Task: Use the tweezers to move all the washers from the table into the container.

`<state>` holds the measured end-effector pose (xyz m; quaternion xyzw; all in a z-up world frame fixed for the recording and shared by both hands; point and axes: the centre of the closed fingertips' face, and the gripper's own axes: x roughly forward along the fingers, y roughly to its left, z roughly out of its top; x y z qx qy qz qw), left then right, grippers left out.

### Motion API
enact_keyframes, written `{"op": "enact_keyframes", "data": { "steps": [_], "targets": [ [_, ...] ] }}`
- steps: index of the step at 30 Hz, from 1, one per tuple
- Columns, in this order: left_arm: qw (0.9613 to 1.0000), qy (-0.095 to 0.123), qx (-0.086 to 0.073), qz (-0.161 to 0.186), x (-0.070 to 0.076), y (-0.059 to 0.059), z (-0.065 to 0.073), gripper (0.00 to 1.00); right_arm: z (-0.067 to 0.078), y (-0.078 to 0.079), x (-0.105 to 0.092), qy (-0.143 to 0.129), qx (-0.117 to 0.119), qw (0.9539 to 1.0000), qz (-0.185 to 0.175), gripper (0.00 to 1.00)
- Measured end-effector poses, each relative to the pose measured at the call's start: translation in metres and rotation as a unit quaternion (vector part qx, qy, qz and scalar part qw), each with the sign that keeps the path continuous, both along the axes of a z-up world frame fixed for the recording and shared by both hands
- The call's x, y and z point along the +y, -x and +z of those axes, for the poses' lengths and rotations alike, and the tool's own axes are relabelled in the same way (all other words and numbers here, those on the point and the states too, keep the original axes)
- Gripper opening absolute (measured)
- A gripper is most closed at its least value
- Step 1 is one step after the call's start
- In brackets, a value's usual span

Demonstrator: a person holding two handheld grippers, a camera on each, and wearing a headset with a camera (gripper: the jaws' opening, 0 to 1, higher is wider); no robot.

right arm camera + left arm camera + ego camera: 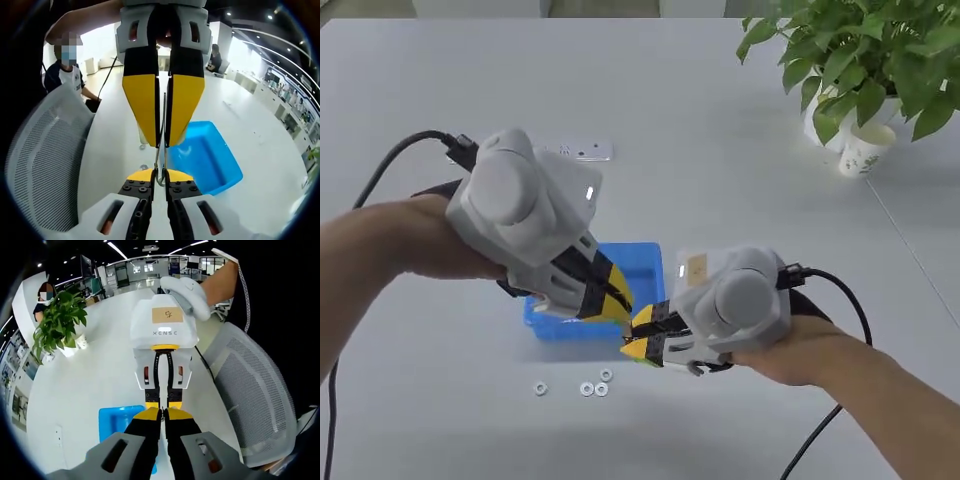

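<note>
Several small metal washers (587,388) lie on the white table (720,150), just in front of a blue container (635,262). My left gripper (620,305) points down and right over the container's front rim. My right gripper (638,335) points left and meets it tip to tip. Thin metal tweezers (160,160) run between the left gripper's (162,142) yellow pads down into the right gripper's (160,176) tips. Both grippers are shut on the tweezers. In the left gripper view the left gripper (162,412) faces the right gripper (163,404), with the container (117,422) to its left.
A leafy plant in a white pot (860,70) and a paper cup (865,150) stand at the far right. A white power strip (582,150) lies behind the container. A grey mesh chair (250,400) stands by the table. Cables trail from both grippers.
</note>
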<state>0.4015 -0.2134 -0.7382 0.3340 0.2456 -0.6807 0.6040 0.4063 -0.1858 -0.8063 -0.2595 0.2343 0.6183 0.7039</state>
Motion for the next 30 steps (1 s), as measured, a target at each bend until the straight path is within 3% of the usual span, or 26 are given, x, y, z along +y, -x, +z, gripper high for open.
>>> {"op": "enact_keyframes", "data": {
  "steps": [17, 30],
  "targets": [
    [0.9999, -0.004, -0.013, -0.001, 0.004, -0.028, 0.009, 0.06, 0.01, -0.03, 0.006, -0.007, -0.013, 0.9999, -0.007, 0.1],
    [0.9999, -0.01, -0.013, -0.002, 0.008, -0.046, -0.002, 0.06, -0.001, -0.05, 0.009, -0.005, -0.01, 0.9998, -0.013, 0.1]
  ]
}}
